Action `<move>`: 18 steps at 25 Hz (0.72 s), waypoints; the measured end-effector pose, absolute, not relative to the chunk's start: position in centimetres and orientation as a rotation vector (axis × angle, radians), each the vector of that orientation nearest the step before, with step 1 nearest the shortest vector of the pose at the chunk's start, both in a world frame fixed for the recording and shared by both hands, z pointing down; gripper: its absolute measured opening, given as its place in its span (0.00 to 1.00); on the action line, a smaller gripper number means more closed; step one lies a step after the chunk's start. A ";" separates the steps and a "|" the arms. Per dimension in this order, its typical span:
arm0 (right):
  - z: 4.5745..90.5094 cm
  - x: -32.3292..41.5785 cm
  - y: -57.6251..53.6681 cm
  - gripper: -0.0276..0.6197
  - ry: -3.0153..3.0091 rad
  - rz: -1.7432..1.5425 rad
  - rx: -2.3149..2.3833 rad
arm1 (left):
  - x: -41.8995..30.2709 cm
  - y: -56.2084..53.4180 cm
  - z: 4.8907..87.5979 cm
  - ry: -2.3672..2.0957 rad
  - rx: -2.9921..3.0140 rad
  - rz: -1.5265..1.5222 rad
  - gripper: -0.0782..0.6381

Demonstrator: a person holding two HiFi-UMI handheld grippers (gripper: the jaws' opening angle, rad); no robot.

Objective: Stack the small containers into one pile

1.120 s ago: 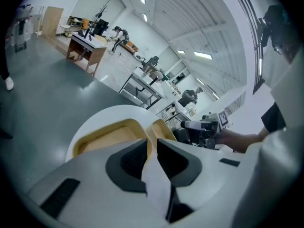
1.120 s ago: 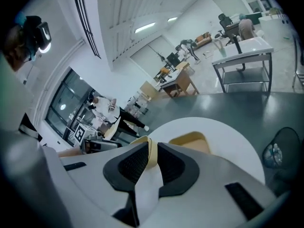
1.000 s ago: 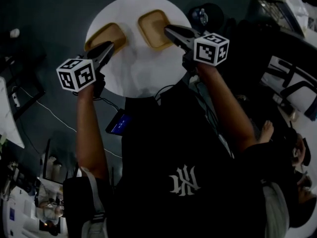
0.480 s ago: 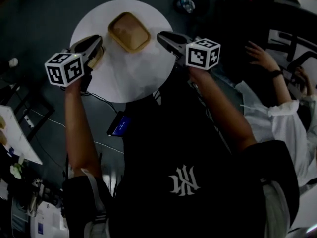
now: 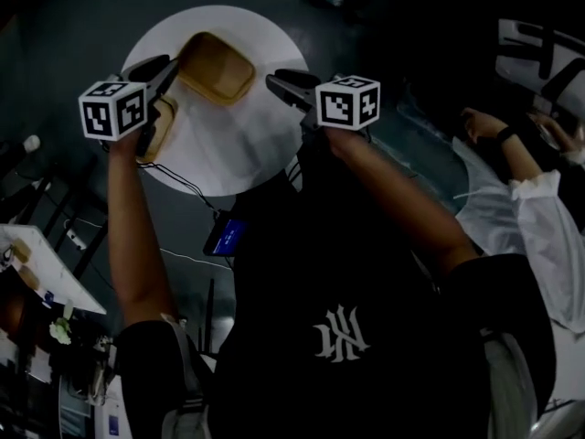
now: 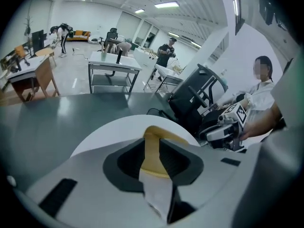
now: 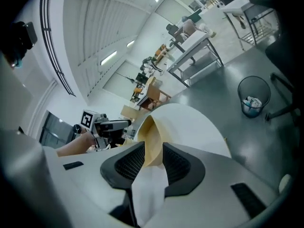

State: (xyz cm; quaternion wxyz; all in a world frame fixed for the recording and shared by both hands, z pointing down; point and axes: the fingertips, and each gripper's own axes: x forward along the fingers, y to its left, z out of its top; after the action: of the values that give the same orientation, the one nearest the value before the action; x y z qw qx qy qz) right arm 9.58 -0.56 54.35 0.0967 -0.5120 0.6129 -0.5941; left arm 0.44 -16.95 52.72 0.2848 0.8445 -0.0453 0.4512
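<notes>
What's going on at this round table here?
A person holds a left gripper and a right gripper over a white table. Both grippers' jaws have just been opening, with nothing pressed between them. Two tan containers lie unstacked: one between the grippers, the other partly hidden by the left one.

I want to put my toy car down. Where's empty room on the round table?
The round table is bare along its near edge, below the far container and right of the near container. Its left side is crowded.

Lab hall: workbenches (image 6: 114,63), strip lights (image 6: 166,4)
</notes>
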 end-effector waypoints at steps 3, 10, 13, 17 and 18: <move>54.9 8.2 -0.9 0.23 1.792 -1.782 -1.487 | 1.1 -17.7 53.6 -0.089 2.251 1.256 0.25; 57.0 6.7 -0.8 0.26 1.672 -1.830 -1.488 | 1.8 -17.3 55.5 0.004 2.224 1.381 0.27; 57.7 6.5 -1.4 0.26 1.640 -1.842 -1.474 | 2.0 -17.3 56.3 0.027 2.215 1.423 0.27; 58.4 6.0 -1.8 0.26 1.609 -1.865 -1.460 | 2.0 -17.0 57.5 0.035 2.186 1.454 0.27; 58.5 5.9 -1.8 0.26 1.604 -1.870 -1.464 | 1.9 -16.9 57.6 0.038 2.181 1.462 0.27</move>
State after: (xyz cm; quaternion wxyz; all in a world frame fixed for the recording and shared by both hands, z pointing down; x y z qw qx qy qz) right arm 5.91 -1.76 58.53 0.1374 -0.5061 0.5542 -0.6464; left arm 1.90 -16.86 57.60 0.2548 0.8031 0.0138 0.5385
